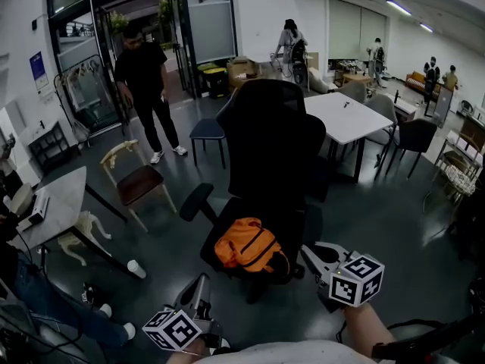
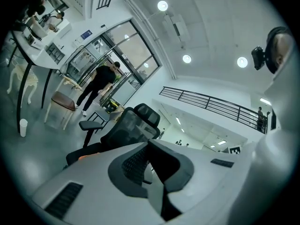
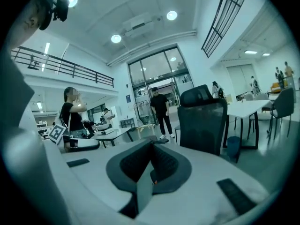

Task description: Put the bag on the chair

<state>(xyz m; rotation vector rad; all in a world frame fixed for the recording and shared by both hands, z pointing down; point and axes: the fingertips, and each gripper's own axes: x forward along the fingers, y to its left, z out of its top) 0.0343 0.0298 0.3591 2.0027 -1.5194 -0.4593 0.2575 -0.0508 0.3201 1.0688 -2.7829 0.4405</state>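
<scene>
An orange bag (image 1: pixel 246 246) lies on the seat of a black high-backed office chair (image 1: pixel 269 139) in the middle of the head view. My left gripper (image 1: pixel 201 285) is low at the left, short of the chair's front edge, its jaws shut and empty. Just right of the seat and close to the bag is my right gripper (image 1: pixel 311 255), also shut on nothing. In the left gripper view, the chair (image 2: pixel 131 125) stands beyond the closed jaws (image 2: pixel 149 146), with a sliver of the orange bag (image 2: pixel 84 156) showing. The right gripper view has the chair back (image 3: pixel 202 121) past its closed jaws (image 3: pixel 151 146).
A wooden chair (image 1: pixel 136 179) and a white table (image 1: pixel 53 203) stand at the left, with a white cup (image 1: pixel 136 268) on the floor. A person in black (image 1: pixel 148 89) walks behind. A blue stool (image 1: pixel 208 131) and a white table (image 1: pixel 345 116) stand beyond the chair.
</scene>
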